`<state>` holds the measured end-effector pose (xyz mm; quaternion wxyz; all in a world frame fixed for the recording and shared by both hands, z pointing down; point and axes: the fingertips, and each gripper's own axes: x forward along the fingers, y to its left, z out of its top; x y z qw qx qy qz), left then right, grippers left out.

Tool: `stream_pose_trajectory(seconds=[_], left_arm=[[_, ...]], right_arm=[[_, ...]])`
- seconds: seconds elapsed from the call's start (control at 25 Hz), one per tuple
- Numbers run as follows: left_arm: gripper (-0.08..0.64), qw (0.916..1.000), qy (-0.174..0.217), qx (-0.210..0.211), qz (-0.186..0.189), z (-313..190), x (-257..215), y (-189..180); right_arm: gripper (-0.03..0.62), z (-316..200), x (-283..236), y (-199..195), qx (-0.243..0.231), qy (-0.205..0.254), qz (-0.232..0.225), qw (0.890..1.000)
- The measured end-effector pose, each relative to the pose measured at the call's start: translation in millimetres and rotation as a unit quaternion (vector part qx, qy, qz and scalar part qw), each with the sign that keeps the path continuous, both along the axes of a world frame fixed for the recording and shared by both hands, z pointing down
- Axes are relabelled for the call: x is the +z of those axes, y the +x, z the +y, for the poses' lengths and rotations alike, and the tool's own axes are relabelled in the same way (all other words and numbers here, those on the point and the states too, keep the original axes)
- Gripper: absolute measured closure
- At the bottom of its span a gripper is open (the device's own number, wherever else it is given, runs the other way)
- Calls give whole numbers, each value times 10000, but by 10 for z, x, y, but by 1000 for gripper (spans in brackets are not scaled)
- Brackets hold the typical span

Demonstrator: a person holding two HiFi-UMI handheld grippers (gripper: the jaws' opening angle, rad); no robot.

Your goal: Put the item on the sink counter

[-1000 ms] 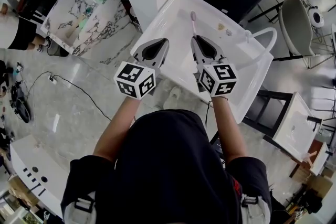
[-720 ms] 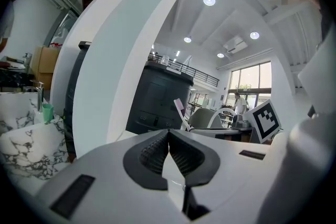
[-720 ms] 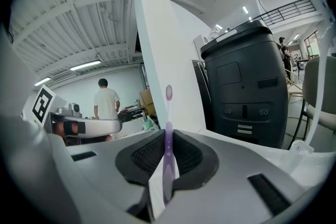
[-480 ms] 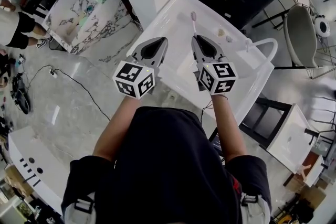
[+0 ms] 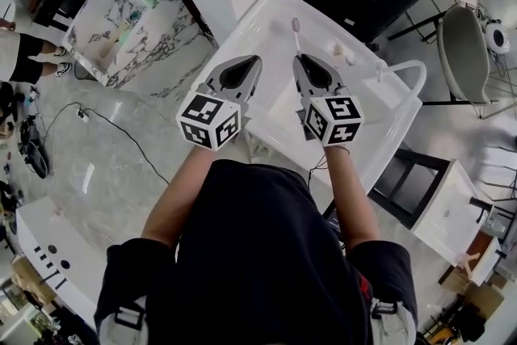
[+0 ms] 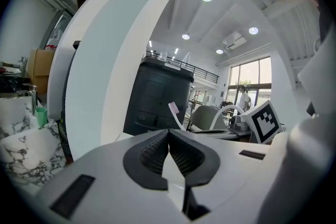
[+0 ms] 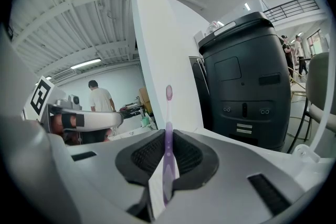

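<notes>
Closest in, the right gripper (image 7: pixel 168 136) has its 2 ribbed jaws pinched onto a thin purple toothbrush (image 7: pixel 168 113). It grips low on the handle, so most of the shaft and the pink-bristled head stick straight out ahead of the tips. Just to its left, the left gripper (image 6: pixel 168 135) has its jaws pressed together with nothing between them; it looks to have no part in this step.

The brush looks like light, stiff plastic, smooth and narrow. I'd expect it to twist or slide between the pads sooner than weigh anything down. It doesn't look fragile. A firm pinch on the handle, away from the bristles, seems the sensible hold, and that is the hold it has. With so much length past the jaws, the head end would likely touch down first if the gripper tips forward.

Beyond and below both grippers lies the white sink counter (image 5: pixel 257 24). The brush is held in the air above it, not yet set down. Farther ahead of the right gripper sit 2 small pale objects (image 5: pixel 340 50) towards the back, and off to its right stands the white arched faucet (image 5: pixel 408 52). A bare flat stretch of counter ahead of the jaws looks the likely place to lay it
</notes>
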<state>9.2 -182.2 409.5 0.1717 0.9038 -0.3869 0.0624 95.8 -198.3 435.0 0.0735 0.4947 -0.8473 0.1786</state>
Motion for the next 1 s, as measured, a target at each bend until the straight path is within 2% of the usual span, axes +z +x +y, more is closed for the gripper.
stream_pose_trajectory(seconds=[0.32, 1.0], left_arm=[[545, 9995, -75, 294, 38, -211, 30, 60], [545, 9938, -506, 987, 38, -861, 324, 256]], right_arm=[[528, -144, 27, -14, 181, -8, 216, 9996], [528, -761, 331, 204, 649, -416, 757, 9941]])
